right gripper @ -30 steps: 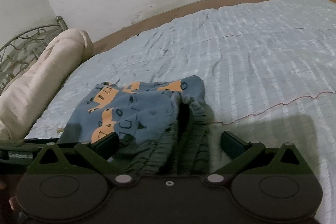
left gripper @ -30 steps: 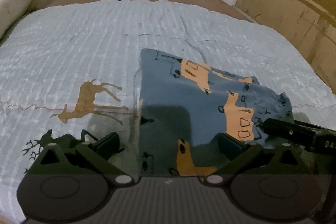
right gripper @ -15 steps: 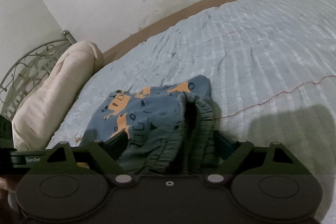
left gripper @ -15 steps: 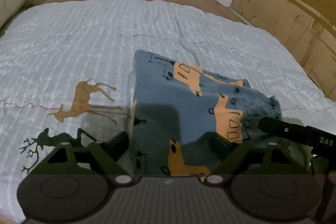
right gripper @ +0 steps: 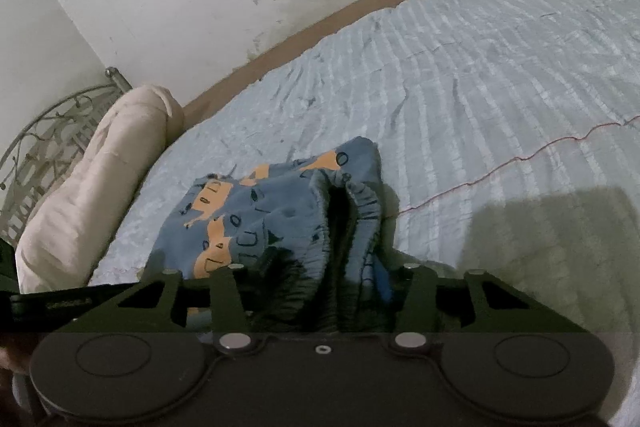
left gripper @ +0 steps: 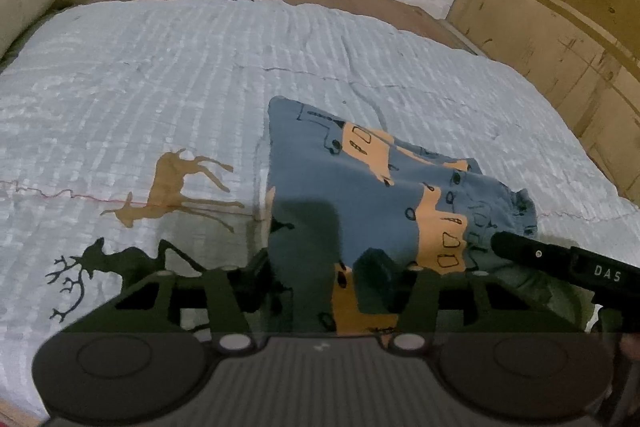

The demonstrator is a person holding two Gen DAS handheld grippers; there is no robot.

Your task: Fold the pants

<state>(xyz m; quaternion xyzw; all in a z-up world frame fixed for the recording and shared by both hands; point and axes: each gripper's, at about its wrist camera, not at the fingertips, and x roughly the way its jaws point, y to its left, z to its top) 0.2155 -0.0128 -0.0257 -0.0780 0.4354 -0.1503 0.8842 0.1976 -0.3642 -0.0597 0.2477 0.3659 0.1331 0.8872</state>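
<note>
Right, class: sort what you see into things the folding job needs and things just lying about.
Job: pants, left gripper, right gripper.
Lying about: rolled cream bedding, deer-print bedspread, metal headboard, wooden panel.

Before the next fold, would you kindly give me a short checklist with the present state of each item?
1. Left gripper has cloth between its fingers: ok, the near edge of the pants lies there; whether it is gripped, cannot tell.
2. Right gripper is at the waistband: ok, the gathered elastic bunches between its fingers; grip, cannot tell.
3. Pants lie flat: not ok, the waistband end stands up in ridges with a dark gap.
4. Free bedspread beyond the pants: ok.
5. Rolled pillow apart from the pants: ok.
</note>
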